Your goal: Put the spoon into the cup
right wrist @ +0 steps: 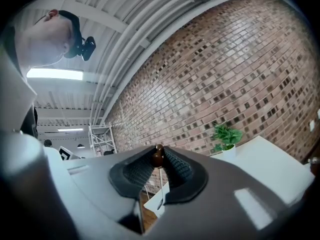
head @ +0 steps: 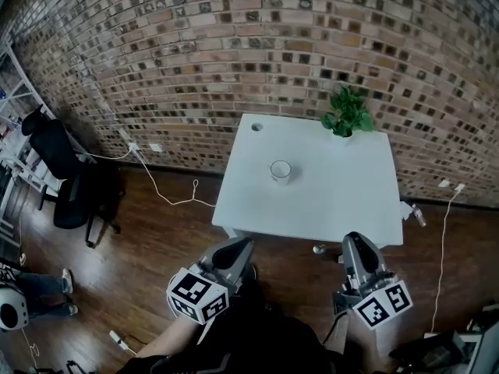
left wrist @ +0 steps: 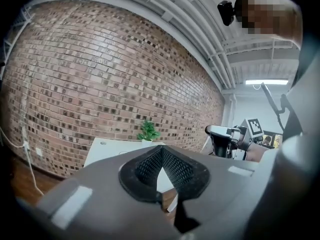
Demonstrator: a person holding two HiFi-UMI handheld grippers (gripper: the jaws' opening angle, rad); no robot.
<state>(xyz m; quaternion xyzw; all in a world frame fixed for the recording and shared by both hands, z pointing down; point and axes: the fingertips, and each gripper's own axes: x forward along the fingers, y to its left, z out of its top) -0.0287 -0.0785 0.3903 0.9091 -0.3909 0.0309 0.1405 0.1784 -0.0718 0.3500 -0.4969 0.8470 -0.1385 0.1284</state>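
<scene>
A white cup [head: 281, 171] stands upright near the middle of the white table [head: 335, 209]. Both grippers hover over the wooden floor, short of the table's near edge. My right gripper [head: 355, 240] points level at the table; in the right gripper view its pads [right wrist: 175, 170] are shut on a thin spoon [right wrist: 158, 156], whose brown end sticks up at the tips. My left gripper [head: 246, 244] sits to the left of it, with its fingertips [left wrist: 161, 150] meeting and nothing between them. The spoon cannot be made out in the head view.
A potted plant [head: 346, 114] stands at the table's far right edge, against the brick wall. A round hole [head: 256, 127] is in the far left corner. A black office chair [head: 66, 174] and cables [head: 168, 197] lie to the left. Someone's feet [head: 47, 291] show at lower left.
</scene>
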